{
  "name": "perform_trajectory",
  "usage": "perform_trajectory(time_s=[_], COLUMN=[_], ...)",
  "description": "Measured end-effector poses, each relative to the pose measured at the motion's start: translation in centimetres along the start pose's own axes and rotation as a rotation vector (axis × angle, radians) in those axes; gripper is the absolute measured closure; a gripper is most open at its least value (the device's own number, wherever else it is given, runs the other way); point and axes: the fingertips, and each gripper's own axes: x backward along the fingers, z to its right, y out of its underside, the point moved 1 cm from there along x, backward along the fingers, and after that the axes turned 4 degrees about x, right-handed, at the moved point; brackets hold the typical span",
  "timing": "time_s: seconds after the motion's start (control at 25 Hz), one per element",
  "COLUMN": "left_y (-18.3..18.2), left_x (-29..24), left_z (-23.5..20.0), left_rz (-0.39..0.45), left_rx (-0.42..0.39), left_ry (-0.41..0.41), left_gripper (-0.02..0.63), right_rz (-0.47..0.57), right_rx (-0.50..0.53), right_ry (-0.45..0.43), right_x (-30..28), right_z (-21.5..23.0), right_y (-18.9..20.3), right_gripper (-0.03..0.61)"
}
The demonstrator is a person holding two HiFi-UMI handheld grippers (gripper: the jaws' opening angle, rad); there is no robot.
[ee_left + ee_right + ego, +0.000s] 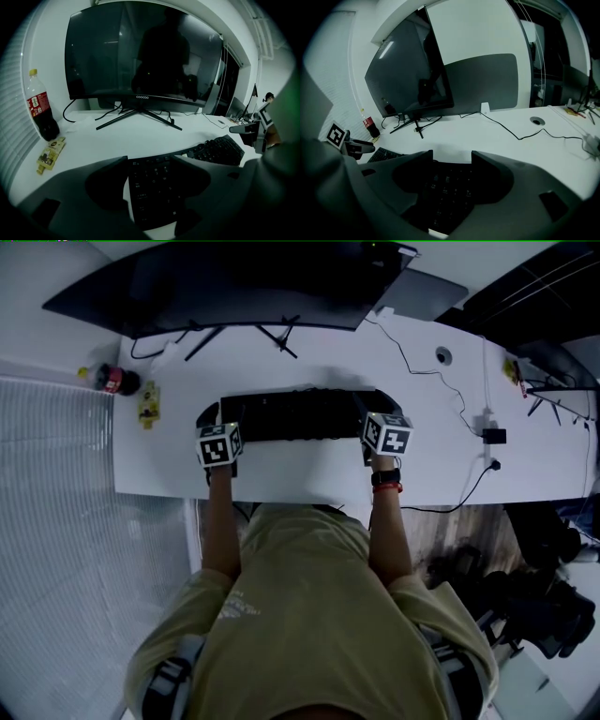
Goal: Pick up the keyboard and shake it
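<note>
Both ends of the keyboard (298,414), which we see flat on the desk (281,479) with its long axis left to right, sit between spread jaws, left gripper (150,160) at its left end, right gripper (452,158) at its right, neither pinching it.

keyboard (298,414) on desk (281,479) | left hand-held gripper (210,420), right hand-held gripper (379,407) at ends

The keyboard (295,415) looks like matt black plastic, on a smooth white worktop (300,479). The monitor (140,51) has a dark, glossy screen. Left of the monitor are a shiny clear plastic bottle (41,115) and a wrapper (50,153), possibly foil.
</note>
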Motion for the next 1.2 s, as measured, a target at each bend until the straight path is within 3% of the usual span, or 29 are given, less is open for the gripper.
perform_trajectory(time_s=[0.32,1.2], left_y=[0.7,0.0], left_x=[-1.6,-4.4], left_z=[-0.2,-1.7], left_rz=[-0.072,-0.121], left_rx=[0.018,0.119], left_ry=[0.057,0.112], left_gripper=[0.268,0.268], right_rz=[-0.043,-0.127], right_rx=[-0.013,-0.068], right_ry=[0.036,0.018], right_x=[-0.8,-2.6], right_z=[2.7,3.5], right_y=[0.9,1.7], right_gripper=[0.275,0.270])
